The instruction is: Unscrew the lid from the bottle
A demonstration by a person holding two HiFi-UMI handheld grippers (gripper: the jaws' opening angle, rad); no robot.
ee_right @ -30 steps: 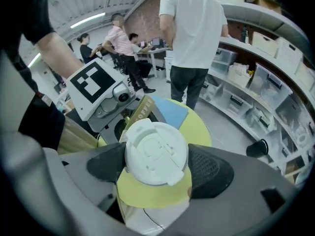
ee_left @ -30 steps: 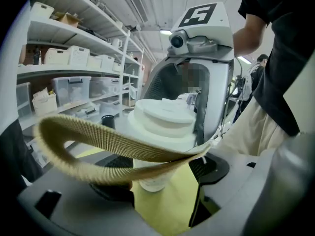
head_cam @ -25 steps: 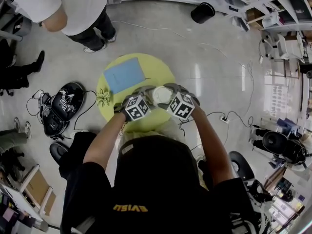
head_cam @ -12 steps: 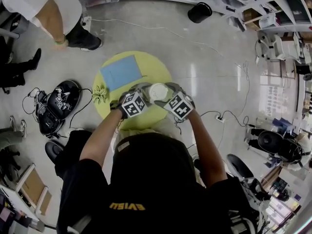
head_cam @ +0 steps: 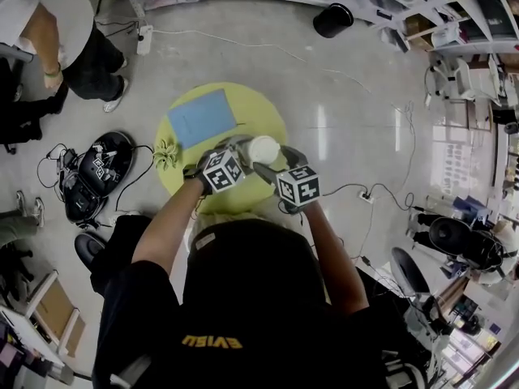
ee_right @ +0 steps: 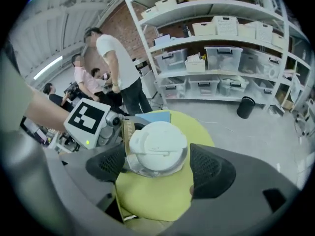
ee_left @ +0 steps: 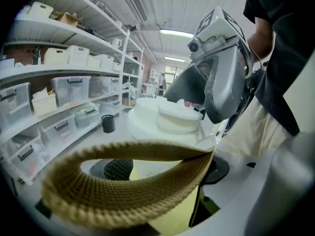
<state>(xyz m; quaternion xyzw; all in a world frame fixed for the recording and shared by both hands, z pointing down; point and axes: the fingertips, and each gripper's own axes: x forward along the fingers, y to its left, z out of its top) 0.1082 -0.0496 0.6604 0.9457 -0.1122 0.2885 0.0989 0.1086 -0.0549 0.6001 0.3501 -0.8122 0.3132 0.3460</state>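
Bottle (ee_left: 145, 173) upright over yellow round table (head_cam: 259, 112), body clamped between left gripper (ee_left: 160, 170) jaws; tan strap (ee_left: 133, 186) loops in front. White lid (ee_right: 157, 141) sits between right gripper (ee_right: 158, 167) pads: jaws spread, one pad at collar, other just off, no squeeze. Both forearms reach forward, grippers converging on bottle, right angled steeply down.

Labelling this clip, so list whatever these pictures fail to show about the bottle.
Body of the bottle: left gripper view, mostly behind the woven strap; head view, under the lid.
Threads, and how far the lid is unscrewed: hidden inside it, every view.
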